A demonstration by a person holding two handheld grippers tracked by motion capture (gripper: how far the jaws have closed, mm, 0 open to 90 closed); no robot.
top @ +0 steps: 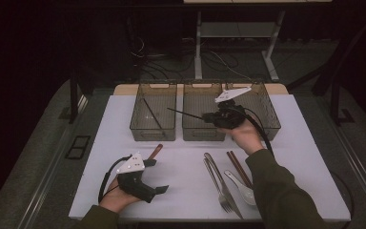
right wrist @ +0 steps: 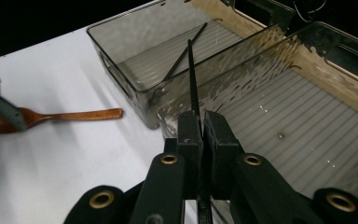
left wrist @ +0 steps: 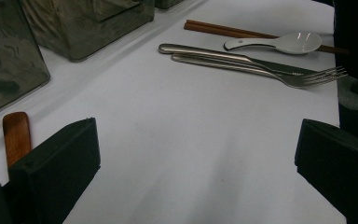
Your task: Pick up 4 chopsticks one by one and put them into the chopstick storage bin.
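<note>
My right gripper [top: 206, 117] hovers over the middle bin [top: 190, 131], shut on a thin black chopstick [top: 185, 113] whose free end points left toward the left bin [top: 138, 129]. In the right gripper view the jaws [right wrist: 203, 126] pinch that chopstick [right wrist: 192, 79] at its near end. A second black chopstick [right wrist: 182, 56] lies in the left bin [right wrist: 121, 84]. At the front left of the table my left gripper [top: 158, 175] rests open, nothing between its jaws [left wrist: 196, 149]. A wooden spoon [top: 155, 151] lies just beside it, its handle [left wrist: 16, 135] by one jaw.
A third bin [top: 267, 119] stands at the back right. Toward the front right of the white table [top: 190, 191] lie a knife [left wrist: 223, 53], a fork [left wrist: 261, 70], a white spoon [left wrist: 284, 43] and brown chopsticks [left wrist: 223, 30]. The person's right sleeve [top: 281, 191] reaches over them.
</note>
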